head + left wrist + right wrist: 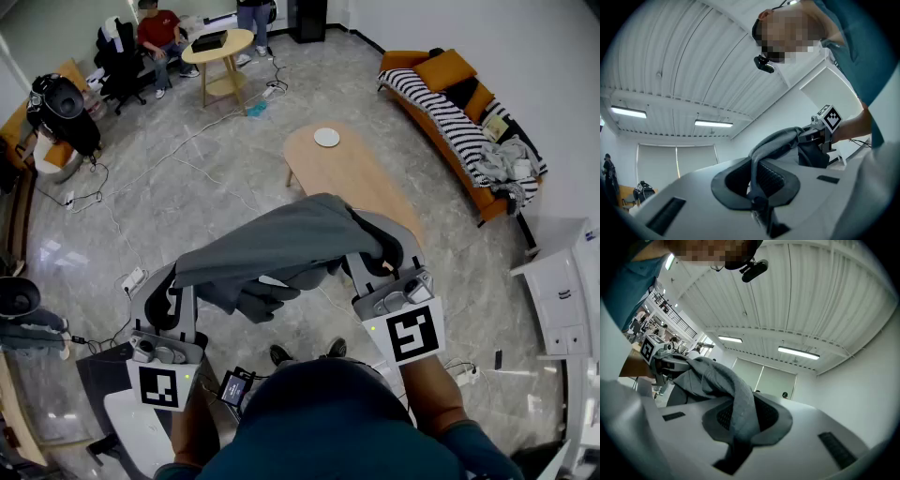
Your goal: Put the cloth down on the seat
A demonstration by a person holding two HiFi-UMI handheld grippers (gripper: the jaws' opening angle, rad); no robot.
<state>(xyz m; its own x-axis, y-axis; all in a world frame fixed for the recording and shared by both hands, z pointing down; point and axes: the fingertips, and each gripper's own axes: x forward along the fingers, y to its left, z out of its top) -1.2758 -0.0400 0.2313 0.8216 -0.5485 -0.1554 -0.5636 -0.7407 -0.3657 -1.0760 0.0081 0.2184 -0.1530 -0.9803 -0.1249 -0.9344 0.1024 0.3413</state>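
Grey tiled floor (187, 202): cables (178, 150), oval table (361, 183), sofa (441, 67), round table (240, 39). Oval table: white dish (326, 137). Sofa: striped blanket (439, 111), grey clothes (506, 159). Round table: black box (208, 40).

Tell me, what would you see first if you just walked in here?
First, the big gray cloth hanging in the air right in front of the person, stretched between the left gripper and the right gripper, whose jaws are both shut on it. Past it stands a long wooden table with a small white disc on top, and at the upper right an orange sofa with a striped blanket.
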